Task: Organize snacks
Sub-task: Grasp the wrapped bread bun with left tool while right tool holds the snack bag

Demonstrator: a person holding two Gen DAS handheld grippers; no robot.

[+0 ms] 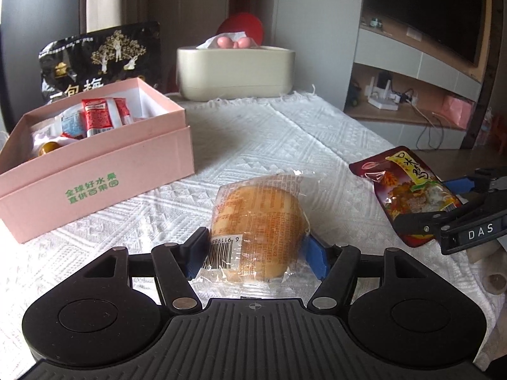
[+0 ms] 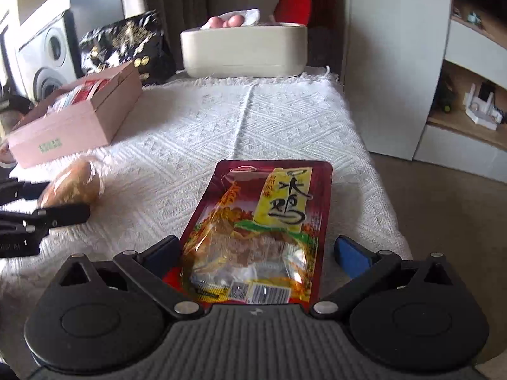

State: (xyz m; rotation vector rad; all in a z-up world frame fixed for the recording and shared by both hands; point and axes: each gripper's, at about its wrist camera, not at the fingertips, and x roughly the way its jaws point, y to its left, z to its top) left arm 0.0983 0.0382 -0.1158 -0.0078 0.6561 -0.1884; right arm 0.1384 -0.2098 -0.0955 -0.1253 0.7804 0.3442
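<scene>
A bun in a clear wrapper (image 1: 259, 218) sits between the blue pads of my left gripper (image 1: 257, 253), and both pads touch the wrapper. The right wrist view shows the bun (image 2: 71, 182) blurred at the far left, in the left gripper (image 2: 47, 201). A dark red chicken snack pouch (image 2: 269, 221) lies lengthwise between the fingers of my right gripper (image 2: 258, 250). The left pad meets its edge and the right pad stands clear of it. A pink box (image 1: 126, 164), open, holds red sachets (image 1: 98, 117) at the left.
Behind the pink box stands a black snack bag (image 1: 101, 53). A cream tissue box (image 1: 234, 72) sits at the far end of the white cloth (image 1: 253, 139). The table's right edge drops to the floor, and a shelf unit (image 1: 412, 95) stands beyond. A white speaker (image 2: 47, 57) is at far left.
</scene>
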